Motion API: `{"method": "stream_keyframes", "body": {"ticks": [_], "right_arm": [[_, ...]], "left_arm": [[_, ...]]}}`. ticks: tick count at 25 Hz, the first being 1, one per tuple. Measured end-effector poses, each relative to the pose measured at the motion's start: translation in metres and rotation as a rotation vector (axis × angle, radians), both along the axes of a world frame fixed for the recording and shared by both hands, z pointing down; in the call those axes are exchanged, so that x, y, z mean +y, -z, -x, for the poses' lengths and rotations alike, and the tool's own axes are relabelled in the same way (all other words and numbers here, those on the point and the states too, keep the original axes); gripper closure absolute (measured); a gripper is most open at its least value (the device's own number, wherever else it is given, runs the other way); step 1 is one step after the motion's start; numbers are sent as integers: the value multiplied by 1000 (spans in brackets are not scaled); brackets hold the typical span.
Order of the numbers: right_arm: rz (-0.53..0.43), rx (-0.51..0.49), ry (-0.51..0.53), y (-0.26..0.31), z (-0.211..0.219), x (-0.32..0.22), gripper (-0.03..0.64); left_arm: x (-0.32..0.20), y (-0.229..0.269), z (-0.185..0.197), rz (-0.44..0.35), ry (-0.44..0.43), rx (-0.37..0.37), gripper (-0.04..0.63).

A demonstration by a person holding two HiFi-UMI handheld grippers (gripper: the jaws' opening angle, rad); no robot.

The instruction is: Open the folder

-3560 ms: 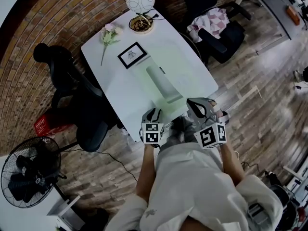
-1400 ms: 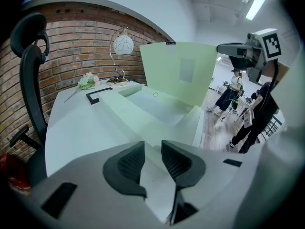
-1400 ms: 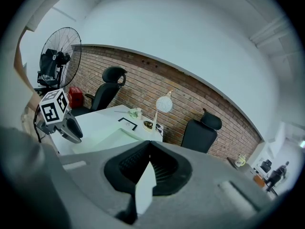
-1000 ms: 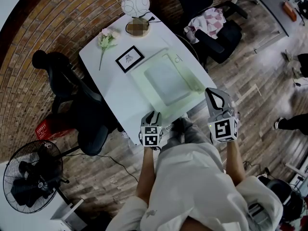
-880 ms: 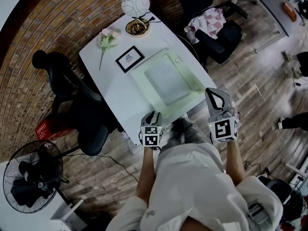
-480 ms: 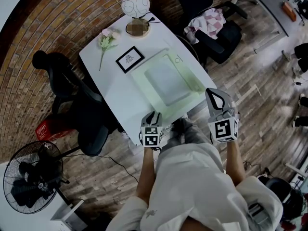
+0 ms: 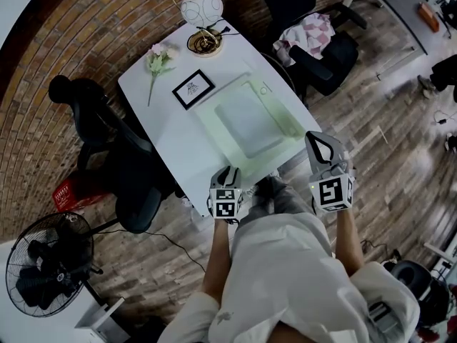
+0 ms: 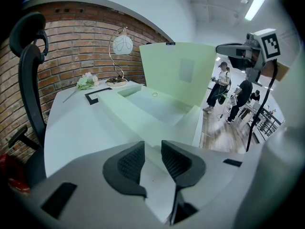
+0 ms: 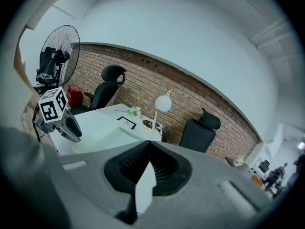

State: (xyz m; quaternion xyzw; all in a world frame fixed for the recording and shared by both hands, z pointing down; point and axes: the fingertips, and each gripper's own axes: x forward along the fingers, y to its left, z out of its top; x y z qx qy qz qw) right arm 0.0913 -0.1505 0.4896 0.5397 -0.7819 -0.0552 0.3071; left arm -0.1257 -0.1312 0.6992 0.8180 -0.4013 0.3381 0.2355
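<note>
The folder (image 7: 246,120) is observed to be pale green, of translucent plastic, and opened. It is laid on the white table (image 7: 161,134), on the half toward the near edge, its long sides running at a slant to the table's edges. The base (image 8: 150,106) is seen lying flat as a shallow tray with low walls. The cover (image 8: 178,73) is raised nearly upright along the far side, and a paler rectangular patch is noted on it.

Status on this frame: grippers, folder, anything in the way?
Left gripper open, empty, at the near edge of the table. Right gripper shut on the folder cover, which stands upright. Nothing in the cover's way.
</note>
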Motion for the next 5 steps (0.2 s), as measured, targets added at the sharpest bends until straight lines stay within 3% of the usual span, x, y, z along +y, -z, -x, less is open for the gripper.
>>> {"method": "stream_keyframes", "body": {"ticks": [5], "right_arm": [[1, 0, -2, -1, 1, 1, 611]], "left_arm": [[0, 0, 0, -4, -4, -2, 486]]}}
